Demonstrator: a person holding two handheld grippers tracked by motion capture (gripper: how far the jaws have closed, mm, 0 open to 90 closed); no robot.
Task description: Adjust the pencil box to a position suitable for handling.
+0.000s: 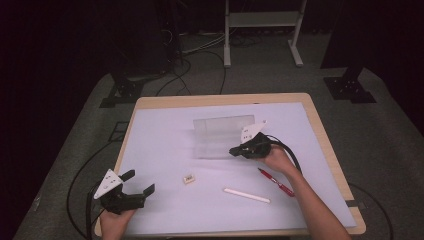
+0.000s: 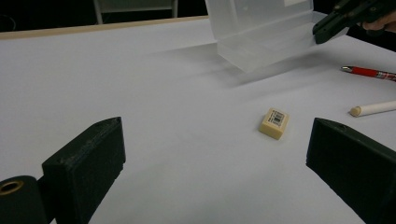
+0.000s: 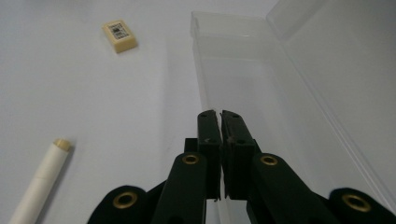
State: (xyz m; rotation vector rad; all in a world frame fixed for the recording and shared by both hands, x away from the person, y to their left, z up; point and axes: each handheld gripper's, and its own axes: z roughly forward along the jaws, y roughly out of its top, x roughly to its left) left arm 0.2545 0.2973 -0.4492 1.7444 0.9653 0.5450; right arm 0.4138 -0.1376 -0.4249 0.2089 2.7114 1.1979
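We are pinching the near wall of the clear plastic pencil box (image 1: 222, 136) in the closed right tongs (image 1: 234, 150); its long axis is running crosswise. The open, empty left tongs (image 1: 140, 182) are idling well nearer us than the box.

Dim room around a brightly lit white table (image 1: 165, 145), black vignette at nine and three o'clock, soft shadow beside the clear box (image 2: 261, 32), near jaws blurred, light perhaps from overhead, mild grain throughout.
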